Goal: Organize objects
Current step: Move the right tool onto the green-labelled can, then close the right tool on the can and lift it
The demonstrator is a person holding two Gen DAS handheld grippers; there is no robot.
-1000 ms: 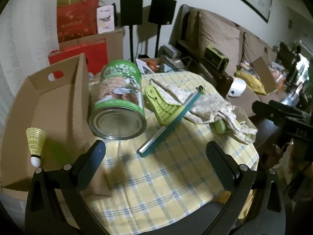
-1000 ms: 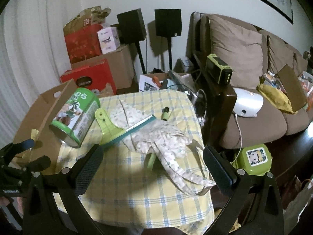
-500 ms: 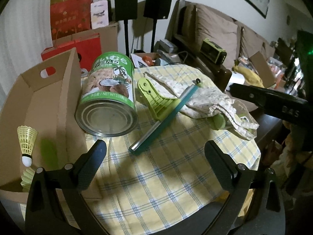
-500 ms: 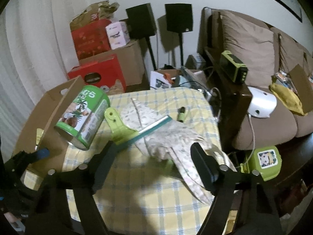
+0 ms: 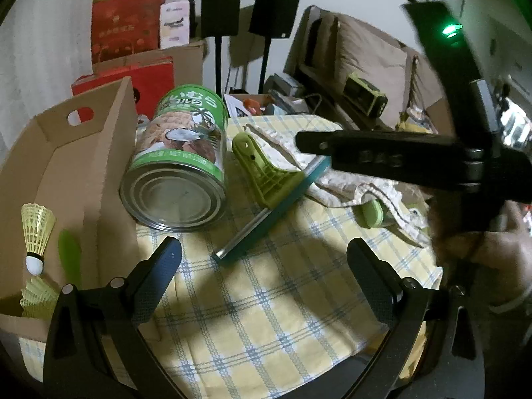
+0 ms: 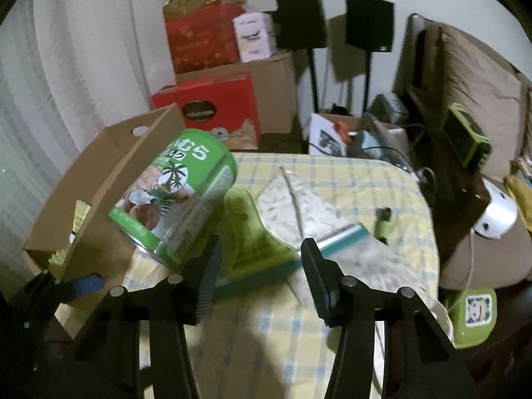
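Note:
A green squeegee (image 5: 266, 196) (image 6: 256, 242) lies on the checked tablecloth (image 5: 266, 299), its blade partly on a patterned cloth (image 5: 335, 183) (image 6: 306, 209). A large green can (image 5: 179, 166) (image 6: 176, 199) lies on its side against a cardboard box (image 5: 83, 173) (image 6: 109, 173). The box holds yellow shuttlecocks (image 5: 35, 232) and a green strip (image 5: 69, 256). My left gripper (image 5: 262, 266) is open and empty, in front of the squeegee blade's end. My right gripper (image 6: 257, 266) is open, its jaws either side of the squeegee's body, close above it.
A small green marker (image 6: 382, 226) lies on the table's right side, a green object (image 5: 374, 212) pokes from under the cloth. Red and brown boxes (image 6: 212, 99), two black speakers on stands (image 6: 332, 23) and a brown sofa (image 6: 482, 99) stand behind.
My right gripper has moved forward and down toward the squeegee and its jaws have narrowed around it. It now crosses the left wrist view. My left gripper has barely moved.

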